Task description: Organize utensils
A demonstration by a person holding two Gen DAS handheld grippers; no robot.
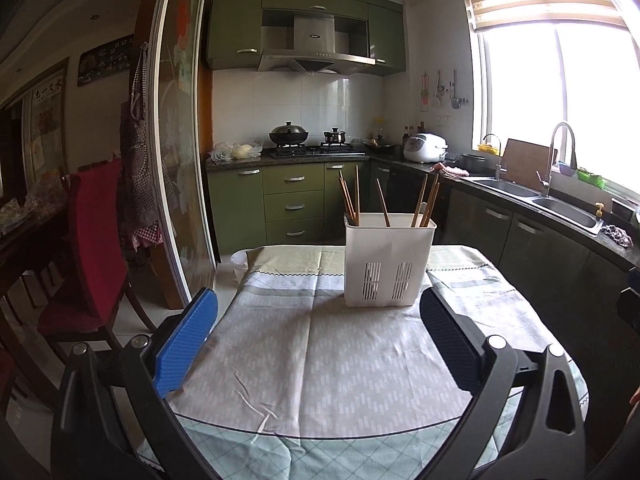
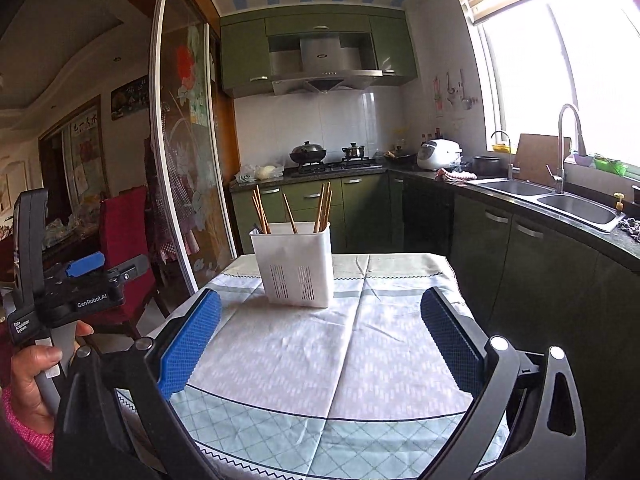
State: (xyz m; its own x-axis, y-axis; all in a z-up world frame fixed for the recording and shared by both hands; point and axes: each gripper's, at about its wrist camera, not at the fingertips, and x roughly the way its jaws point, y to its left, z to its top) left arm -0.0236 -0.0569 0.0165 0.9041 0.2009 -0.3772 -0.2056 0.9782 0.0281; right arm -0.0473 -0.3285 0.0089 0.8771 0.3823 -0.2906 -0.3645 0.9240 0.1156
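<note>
Noted a table (image 1: 320, 380) draped in a pale patterned tablecloth (image 2: 340, 360), set within a green-cabinet kitchen. Found a white slotted utensil holder (image 1: 386, 264) standing upright toward the far end of the table, well apart from both grippers. Counted several wooden chopsticks (image 1: 424, 200) upright inside it, leaning against its walls (compartment division not discernible). Observed the left gripper (image 1: 320, 344) hovering over the near part of the cloth, jaws spread wide, nothing between the blue pads. Observed the right gripper (image 2: 320, 340) likewise spread wide and empty. Recorded, in the right wrist view, the left hand (image 2: 32, 376) wrapped around the left device's handle at the table's edge.
</note>
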